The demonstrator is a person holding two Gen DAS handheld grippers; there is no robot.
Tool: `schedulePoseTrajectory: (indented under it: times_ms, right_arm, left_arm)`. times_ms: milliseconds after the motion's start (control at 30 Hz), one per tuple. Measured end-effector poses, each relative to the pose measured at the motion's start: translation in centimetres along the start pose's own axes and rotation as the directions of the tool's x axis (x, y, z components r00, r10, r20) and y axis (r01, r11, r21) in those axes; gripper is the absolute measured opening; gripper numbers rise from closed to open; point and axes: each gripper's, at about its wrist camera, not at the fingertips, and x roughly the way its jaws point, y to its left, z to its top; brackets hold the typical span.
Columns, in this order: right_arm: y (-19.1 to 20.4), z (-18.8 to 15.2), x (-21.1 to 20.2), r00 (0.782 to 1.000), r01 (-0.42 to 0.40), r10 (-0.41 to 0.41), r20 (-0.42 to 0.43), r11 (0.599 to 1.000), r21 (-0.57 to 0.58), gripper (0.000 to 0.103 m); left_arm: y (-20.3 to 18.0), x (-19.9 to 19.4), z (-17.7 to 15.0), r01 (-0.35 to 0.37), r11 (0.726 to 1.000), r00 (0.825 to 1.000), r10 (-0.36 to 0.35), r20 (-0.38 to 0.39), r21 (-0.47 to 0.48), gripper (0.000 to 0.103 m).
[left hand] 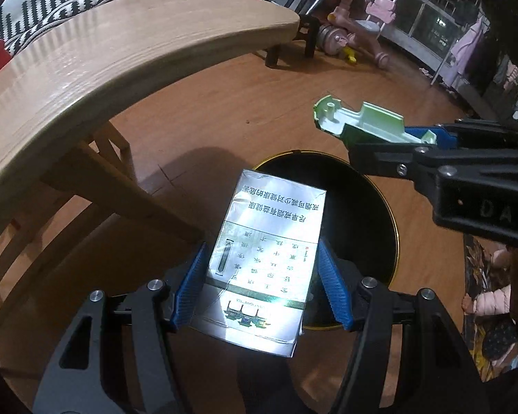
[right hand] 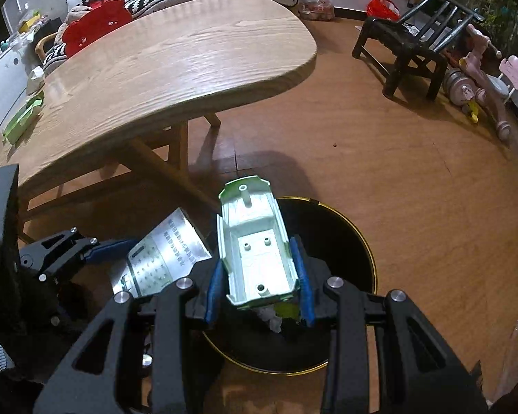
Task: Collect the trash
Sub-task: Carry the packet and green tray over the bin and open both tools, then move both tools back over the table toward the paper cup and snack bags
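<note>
Both loads hang over the black bin (right hand: 359, 241) (rim below): left gripper (left hand: 262, 286) clamps the silver carton (left hand: 266, 258), right gripper (right hand: 259, 276) the green shell (right hand: 255, 241)

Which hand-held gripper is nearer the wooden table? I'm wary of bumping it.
Left. The left hand-held gripper, holding the silver carton, hangs just beside the wooden table; the right hand-held gripper sits farther out over the black bin.
</note>
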Motion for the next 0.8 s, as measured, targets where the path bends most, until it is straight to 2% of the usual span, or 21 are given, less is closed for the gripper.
schedulePoseTrajectory:
  times_ms: [200, 233, 267, 300, 333, 433, 567, 633, 733, 800]
  right_arm:
    - [-0.5, -0.1, 0.5, 1.000, 0.005, -0.005, -0.020, 1.000, 0.028, 0.037]
    - [-0.4, -0.1, 0.6, 1.000, 0.009, -0.008, -0.026, 0.999, 0.038, 0.048]
    - [-0.6, -0.2, 0.6, 1.000, 0.021, -0.020, -0.022, 0.999, 0.046, 0.066]
    - [-0.5, -0.3, 0.4, 0.999, 0.032, -0.031, -0.013, 0.998, 0.046, 0.072]
    - [-0.5, -0.3, 0.2, 0.999, 0.033, -0.033, -0.006, 0.998, 0.045, 0.074]
    - [-0.4, -0.2, -0.6, 0.999, 0.036, -0.037, 0.011, 0.998, 0.047, 0.074]
    - [1.7, 1.2, -2.8, 0.998, 0.039, -0.040, 0.056, 0.999, 0.004, 0.078]
    - [3.3, 2.4, -3.8, 0.996, 0.040, -0.038, 0.082, 0.999, -0.030, 0.079]
    - [7.1, 4.9, -5.7, 0.990, 0.002, 0.009, 0.140, 0.997, -0.080, 0.080]
    - [10.7, 6.7, -6.7, 0.984, -0.023, 0.044, 0.170, 0.992, -0.125, 0.085]
  left_arm:
    - [-0.2, 1.3, -0.1, 0.008, 1.000, 1.000, -0.007, -0.023, 0.015, 0.062]
    - [-0.3, 1.5, -0.2, 0.012, 1.000, 1.000, -0.011, -0.027, 0.022, 0.065]
    - [-0.5, 1.6, -0.2, 0.016, 0.999, 0.999, -0.015, -0.033, 0.028, 0.074]
    - [-0.6, 1.7, -0.3, 0.014, 0.999, 0.999, -0.013, -0.032, 0.029, 0.080]
    - [-0.7, 1.5, -0.3, 0.015, 0.999, 1.000, -0.014, -0.023, 0.030, 0.084]
    - [-0.9, 0.6, -0.4, 0.025, 0.999, 1.000, -0.024, -0.016, 0.044, 0.084]
    - [-0.1, -2.5, -0.1, 0.044, 0.998, 0.999, -0.043, -0.019, 0.047, 0.089]
    - [1.3, -5.0, 0.0, 0.063, 0.997, 0.998, -0.063, 0.003, 0.050, 0.089]
    - [4.0, -9.3, -0.1, 0.034, 0.997, 0.998, -0.037, 0.051, 0.070, 0.090]
    - [6.7, -12.6, -0.2, 0.023, 0.997, 0.995, -0.030, 0.091, 0.073, 0.093]
